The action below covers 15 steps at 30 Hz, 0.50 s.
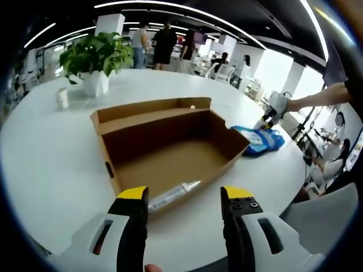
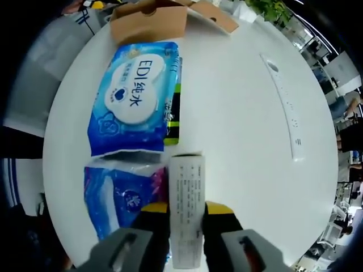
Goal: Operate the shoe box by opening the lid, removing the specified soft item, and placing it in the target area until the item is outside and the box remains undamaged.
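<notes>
Shoe box (image 1: pixel 170 150) lies open on white table (image 1: pixel 51 164), lid folded back, white tube (image 1: pixel 173 195) at its near edge. Left gripper (image 1: pixel 184 212) hovers near box, jaws apart, grasping nothing. Right gripper (image 2: pixel 186 218) clamps narrow white carton (image 2: pixel 187 209) above table. Blue wipes pack (image 2: pixel 135 96) and second soft blue pack (image 2: pixel 122 198) lie outside box. Packs likely light, squashy, film slippery; pinch along sealed edge.

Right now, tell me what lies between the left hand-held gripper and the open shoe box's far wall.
In the left gripper view, a silver tube lies inside the shoe box, just beyond the left hand-held gripper.
</notes>
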Each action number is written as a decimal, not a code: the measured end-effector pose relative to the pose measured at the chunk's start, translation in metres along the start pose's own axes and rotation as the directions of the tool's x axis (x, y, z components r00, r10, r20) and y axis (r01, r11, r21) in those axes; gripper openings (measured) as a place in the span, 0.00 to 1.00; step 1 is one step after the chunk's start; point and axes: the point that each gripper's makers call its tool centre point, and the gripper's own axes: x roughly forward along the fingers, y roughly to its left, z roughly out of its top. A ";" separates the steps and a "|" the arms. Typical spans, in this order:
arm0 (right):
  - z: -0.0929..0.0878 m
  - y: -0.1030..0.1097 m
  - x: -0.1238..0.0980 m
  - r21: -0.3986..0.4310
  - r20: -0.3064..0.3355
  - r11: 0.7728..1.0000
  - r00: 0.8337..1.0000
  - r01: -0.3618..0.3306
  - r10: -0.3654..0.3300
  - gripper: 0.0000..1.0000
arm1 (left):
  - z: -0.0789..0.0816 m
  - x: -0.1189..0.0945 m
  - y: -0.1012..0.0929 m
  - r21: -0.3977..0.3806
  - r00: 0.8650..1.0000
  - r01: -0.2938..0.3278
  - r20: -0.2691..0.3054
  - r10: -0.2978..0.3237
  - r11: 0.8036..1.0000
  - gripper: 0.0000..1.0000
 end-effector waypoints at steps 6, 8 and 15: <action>-0.002 0.000 -0.001 0.018 -0.005 1.000 1.000 0.004 -0.004 0.22 | 0.000 0.000 0.000 0.002 1.000 0.001 0.000 -0.001 1.000 0.52; -0.003 -0.004 -0.005 0.035 0.000 0.999 1.000 0.017 -0.017 0.24 | 0.000 0.000 0.000 0.007 1.000 0.002 -0.001 -0.002 1.000 0.52; -0.008 -0.006 -0.018 0.055 0.006 0.998 0.999 0.042 -0.042 0.26 | 0.001 0.002 -0.001 0.008 1.000 0.009 0.001 -0.009 1.000 0.52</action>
